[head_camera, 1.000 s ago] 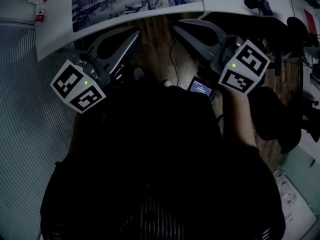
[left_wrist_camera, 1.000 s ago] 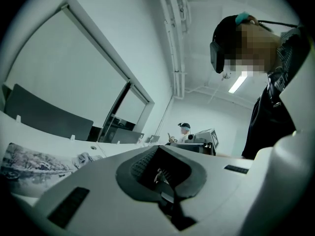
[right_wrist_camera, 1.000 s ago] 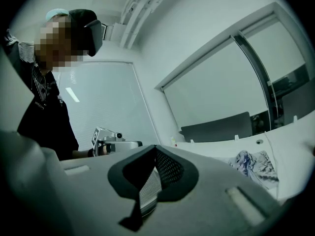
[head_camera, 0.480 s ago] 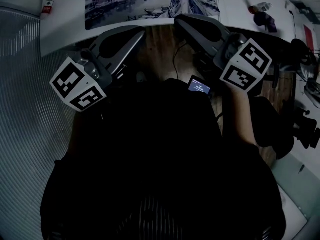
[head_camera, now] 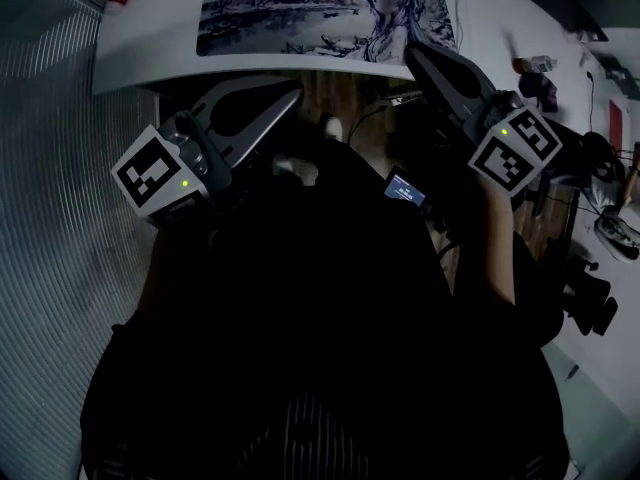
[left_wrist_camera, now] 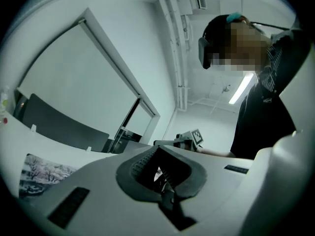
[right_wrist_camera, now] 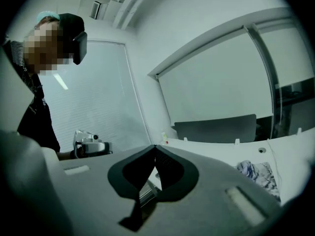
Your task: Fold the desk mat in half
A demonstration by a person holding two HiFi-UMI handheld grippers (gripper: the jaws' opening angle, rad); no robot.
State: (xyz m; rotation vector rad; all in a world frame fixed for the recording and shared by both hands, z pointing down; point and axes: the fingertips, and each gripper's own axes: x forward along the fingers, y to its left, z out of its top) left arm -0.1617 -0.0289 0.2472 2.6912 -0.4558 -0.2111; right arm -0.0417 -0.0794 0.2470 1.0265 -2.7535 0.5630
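Your mat (head_camera: pixel 320 13) lies flat and unfolded on the white desk (head_camera: pixel 150 63), its long near edge close along the desk's front rim. You see a blue-grey print: snowy trees and water at left, a long-haired drawn figure at right.

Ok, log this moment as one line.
stage: pre-grasp | desk mat: flat, unfolded | left claw: shut, empty | right claw: shut, empty
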